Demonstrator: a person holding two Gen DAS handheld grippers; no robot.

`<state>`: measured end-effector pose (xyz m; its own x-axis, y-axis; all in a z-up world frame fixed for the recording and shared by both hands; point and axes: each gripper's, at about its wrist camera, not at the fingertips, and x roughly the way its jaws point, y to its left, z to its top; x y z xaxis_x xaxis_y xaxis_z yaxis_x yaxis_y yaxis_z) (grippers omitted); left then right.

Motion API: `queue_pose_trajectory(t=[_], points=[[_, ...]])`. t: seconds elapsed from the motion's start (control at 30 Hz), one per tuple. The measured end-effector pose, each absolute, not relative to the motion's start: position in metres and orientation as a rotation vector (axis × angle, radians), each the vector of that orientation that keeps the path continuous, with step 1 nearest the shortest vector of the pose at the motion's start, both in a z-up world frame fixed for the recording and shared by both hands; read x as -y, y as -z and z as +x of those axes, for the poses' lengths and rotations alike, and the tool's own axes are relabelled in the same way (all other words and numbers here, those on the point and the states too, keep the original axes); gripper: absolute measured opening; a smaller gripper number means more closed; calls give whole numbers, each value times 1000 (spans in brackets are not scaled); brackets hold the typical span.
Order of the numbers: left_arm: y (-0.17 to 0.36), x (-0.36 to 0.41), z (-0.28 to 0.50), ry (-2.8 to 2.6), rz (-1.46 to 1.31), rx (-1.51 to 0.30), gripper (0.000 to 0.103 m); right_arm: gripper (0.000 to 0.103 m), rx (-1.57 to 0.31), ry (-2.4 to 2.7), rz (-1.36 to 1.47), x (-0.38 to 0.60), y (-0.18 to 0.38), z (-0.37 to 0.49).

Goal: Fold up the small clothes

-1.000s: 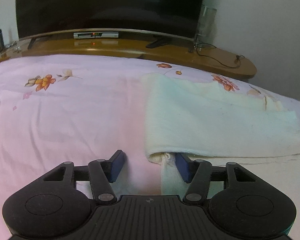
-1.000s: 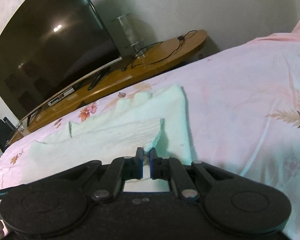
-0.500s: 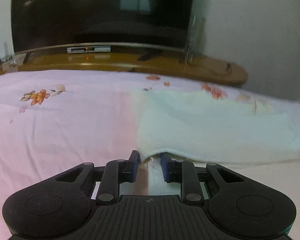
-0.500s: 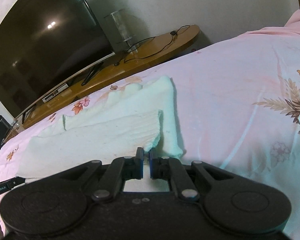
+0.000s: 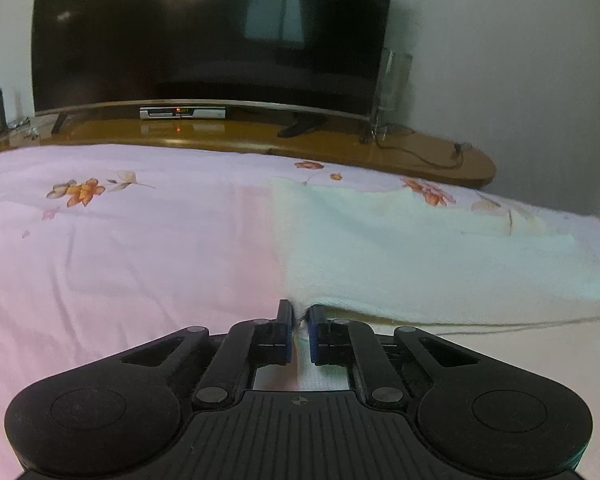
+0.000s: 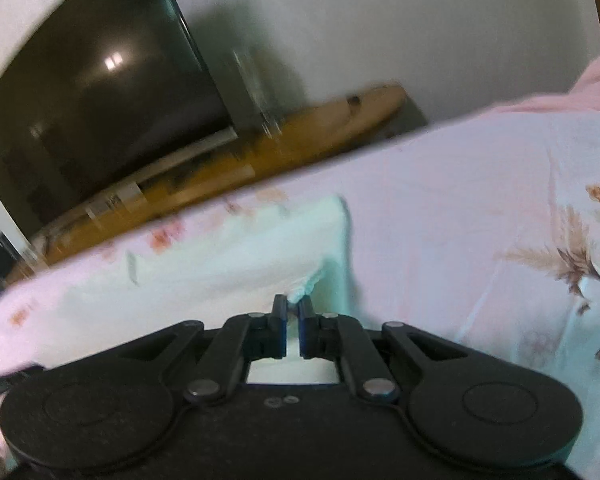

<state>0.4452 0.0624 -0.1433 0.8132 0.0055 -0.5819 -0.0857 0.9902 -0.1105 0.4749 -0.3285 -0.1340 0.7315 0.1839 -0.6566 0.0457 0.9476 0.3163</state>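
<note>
A pale mint-white knitted garment [image 5: 420,256] lies partly folded on the pink floral bedsheet [image 5: 120,248]. My left gripper [image 5: 300,314] is shut on the garment's near left corner, with cloth pinched between the blue pads. In the right wrist view the same garment [image 6: 220,264] spreads to the left. My right gripper [image 6: 293,304] is shut on its near right corner, where a crumpled edge sticks up just past the fingertips. The right view is blurred by motion.
A large dark TV [image 5: 212,32] stands on a curved wooden stand [image 5: 420,152] beyond the bed's far edge, with a set-top box [image 5: 182,113], a clear glass column [image 5: 392,88] and a cable. The pink sheet [image 6: 480,220] extends right of the garment.
My left gripper went from open beside the garment's corner to shut on it. My right gripper stayed shut on its corner and has moved, with its view swinging and blurring.
</note>
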Motion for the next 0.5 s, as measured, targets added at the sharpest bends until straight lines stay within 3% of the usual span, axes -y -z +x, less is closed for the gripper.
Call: queue_pose_trajectory(t=[0.5], points=[[132, -95, 420, -54, -230, -625, 5, 9, -711, -92, 333, 333, 131, 468]])
